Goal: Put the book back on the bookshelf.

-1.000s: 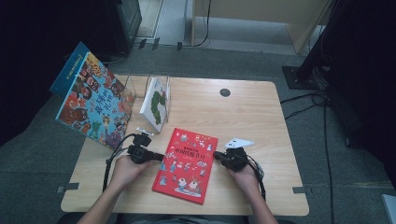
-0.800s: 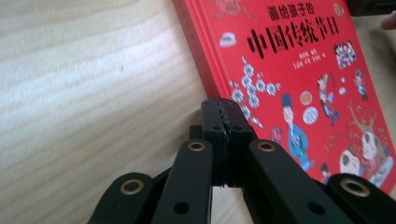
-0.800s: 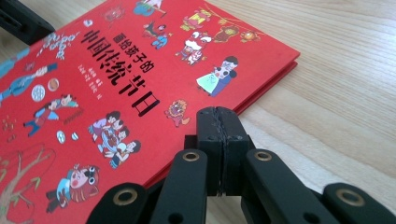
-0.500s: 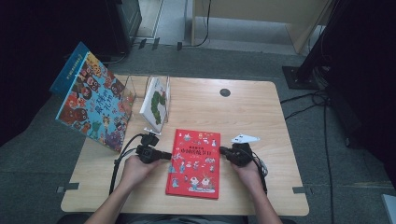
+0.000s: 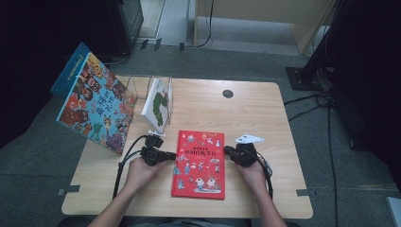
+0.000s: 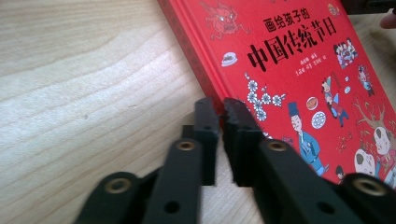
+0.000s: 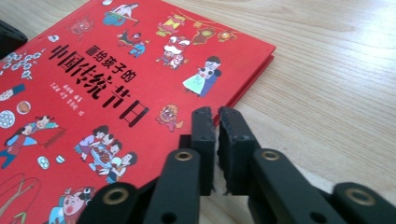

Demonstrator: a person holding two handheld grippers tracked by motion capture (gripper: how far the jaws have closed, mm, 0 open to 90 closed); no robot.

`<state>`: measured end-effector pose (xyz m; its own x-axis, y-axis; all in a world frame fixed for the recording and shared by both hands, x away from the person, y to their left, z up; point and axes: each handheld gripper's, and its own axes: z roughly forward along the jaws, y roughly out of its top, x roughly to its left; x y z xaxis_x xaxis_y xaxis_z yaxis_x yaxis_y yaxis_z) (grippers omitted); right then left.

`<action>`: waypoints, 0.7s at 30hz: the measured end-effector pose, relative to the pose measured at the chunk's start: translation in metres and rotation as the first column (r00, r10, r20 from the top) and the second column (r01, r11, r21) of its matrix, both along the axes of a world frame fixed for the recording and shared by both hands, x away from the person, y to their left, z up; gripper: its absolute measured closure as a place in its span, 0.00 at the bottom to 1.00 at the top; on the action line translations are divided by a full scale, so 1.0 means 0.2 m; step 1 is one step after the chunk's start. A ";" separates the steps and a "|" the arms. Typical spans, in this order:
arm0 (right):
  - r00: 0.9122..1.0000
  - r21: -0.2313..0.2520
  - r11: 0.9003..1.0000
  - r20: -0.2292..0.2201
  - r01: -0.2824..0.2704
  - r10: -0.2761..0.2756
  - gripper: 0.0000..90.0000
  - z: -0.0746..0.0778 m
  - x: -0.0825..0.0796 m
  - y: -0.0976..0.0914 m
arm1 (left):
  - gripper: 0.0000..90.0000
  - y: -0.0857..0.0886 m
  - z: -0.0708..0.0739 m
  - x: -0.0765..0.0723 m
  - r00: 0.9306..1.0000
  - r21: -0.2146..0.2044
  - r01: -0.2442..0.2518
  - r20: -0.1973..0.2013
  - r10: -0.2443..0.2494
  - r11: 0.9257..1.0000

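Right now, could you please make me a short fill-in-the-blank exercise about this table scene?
1. The book lying flat between the two grippers has a ____ cover.
2. The left gripper sits at the book's ____ edge in the high view.
3. The white book with a green picture stands in a clear ____.

Missing words: red; left; rack

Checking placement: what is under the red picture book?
The red picture book lies flat on the wooden table. Whatever might sit beneath its cover is hidden.
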<state>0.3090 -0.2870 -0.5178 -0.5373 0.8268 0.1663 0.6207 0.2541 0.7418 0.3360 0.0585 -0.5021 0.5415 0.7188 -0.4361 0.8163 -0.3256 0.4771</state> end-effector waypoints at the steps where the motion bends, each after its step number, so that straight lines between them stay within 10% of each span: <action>1: 1.000 0.004 1.000 -0.005 0.001 -0.001 0.90 0.00 0.00 0.00 | 0.85 0.01 0.00 0.00 1.000 -0.007 0.001 -0.004 -0.001 1.000; 21: 1.000 0.013 1.000 0.004 -0.002 0.002 0.80 0.04 -0.04 0.01 | 0.59 -0.01 -0.01 -0.06 0.994 -0.021 0.051 0.100 -0.049 0.998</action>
<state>0.3007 -0.2853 -0.5099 -0.5397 0.8235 0.1751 0.6169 0.2454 0.7478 0.3234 0.0564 -0.5040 0.6182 0.6797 -0.3948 0.7474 -0.3527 0.5630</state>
